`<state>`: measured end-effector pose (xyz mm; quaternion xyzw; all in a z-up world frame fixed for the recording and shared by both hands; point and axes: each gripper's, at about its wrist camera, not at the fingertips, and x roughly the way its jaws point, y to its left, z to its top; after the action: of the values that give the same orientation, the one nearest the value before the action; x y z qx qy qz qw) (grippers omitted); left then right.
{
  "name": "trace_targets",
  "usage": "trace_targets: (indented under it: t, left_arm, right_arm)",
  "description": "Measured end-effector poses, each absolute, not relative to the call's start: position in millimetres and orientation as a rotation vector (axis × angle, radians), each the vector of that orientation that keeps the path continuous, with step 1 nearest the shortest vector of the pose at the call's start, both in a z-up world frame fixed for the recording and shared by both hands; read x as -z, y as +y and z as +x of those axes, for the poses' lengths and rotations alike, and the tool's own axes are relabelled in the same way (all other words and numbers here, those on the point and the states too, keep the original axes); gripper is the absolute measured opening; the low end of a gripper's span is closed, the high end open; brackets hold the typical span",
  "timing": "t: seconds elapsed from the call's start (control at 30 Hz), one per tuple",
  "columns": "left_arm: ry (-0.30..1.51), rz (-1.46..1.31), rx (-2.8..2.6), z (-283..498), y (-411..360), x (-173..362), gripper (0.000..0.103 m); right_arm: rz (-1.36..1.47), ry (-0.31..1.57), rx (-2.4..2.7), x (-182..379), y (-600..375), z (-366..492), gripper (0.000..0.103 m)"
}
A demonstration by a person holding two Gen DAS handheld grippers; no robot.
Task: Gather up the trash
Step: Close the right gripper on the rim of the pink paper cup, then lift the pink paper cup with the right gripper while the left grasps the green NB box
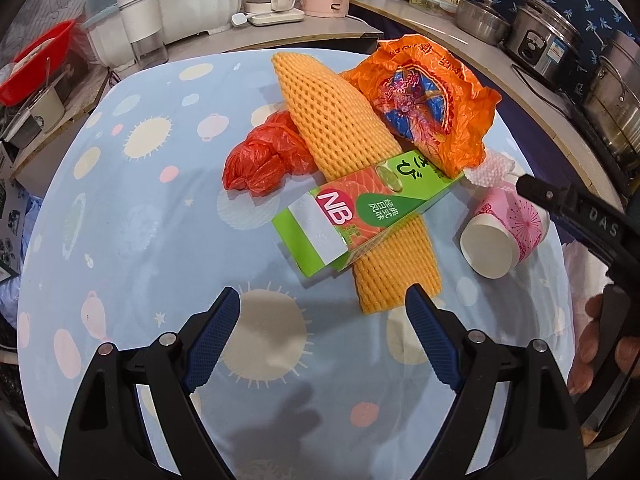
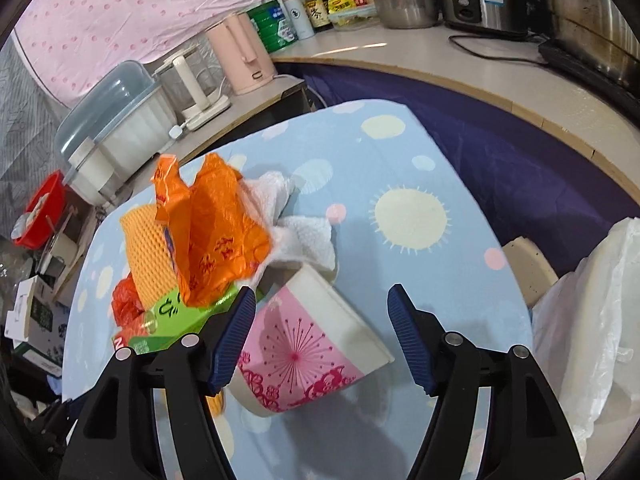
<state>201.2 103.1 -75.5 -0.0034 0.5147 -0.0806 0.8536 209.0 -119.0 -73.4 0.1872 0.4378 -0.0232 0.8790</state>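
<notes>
- My right hand-held gripper (image 2: 322,336) is spread wide around the tipped pink paper cup (image 2: 308,344), not pinching it yet.
- My left hand-held gripper (image 1: 322,338) hangs spread and empty just short of the pile.
- All the trash lies on the desk (image 1: 132,208): green box (image 1: 360,208), yellow foam net (image 1: 340,132), orange wrapper (image 1: 432,108), red bag (image 1: 264,160), white tissue (image 2: 304,236).
- A white plastic bag (image 2: 592,320) waits at the right edge; I judge nothing is collected yet.

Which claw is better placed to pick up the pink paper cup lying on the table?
Right. The right claw is open with the pink paper cup lying on its side between its fingers. The left claw is also open but hangs over bare tablecloth, with the cup off to its right.
</notes>
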Motion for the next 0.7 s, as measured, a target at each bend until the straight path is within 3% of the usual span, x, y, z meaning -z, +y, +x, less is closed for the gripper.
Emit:
trace_targets:
  t: [0.1,0.17,0.37,0.67,0.7]
  left_arm:
    - [1.085,-0.013,0.168,200.8,103.3,76.2,0.081]
    - [1.086,-0.016,0.169,199.4,103.0,76.1,0.081]
    - [1.089,-0.012,0.174,194.2,101.6,77.3,0.081]
    - [1.1,-0.021,0.163,190.2,105.5,81.1,0.081]
    - [1.099,-0.022,0.161,190.8,107.0,80.9,0.081]
  right_arm:
    - [0.356,0.936,0.028,76.6,-110.0,198.4,0.041]
    - [0.359,0.944,0.008,79.1,-105.8,188.7,0.035]
    - [0.359,0.973,-0.057,84.2,-86.9,158.4,0.023]
    - [0.335,0.967,-0.109,83.2,-64.5,155.0,0.021]
    - [0.333,0.958,-0.115,80.7,-63.4,155.6,0.014]
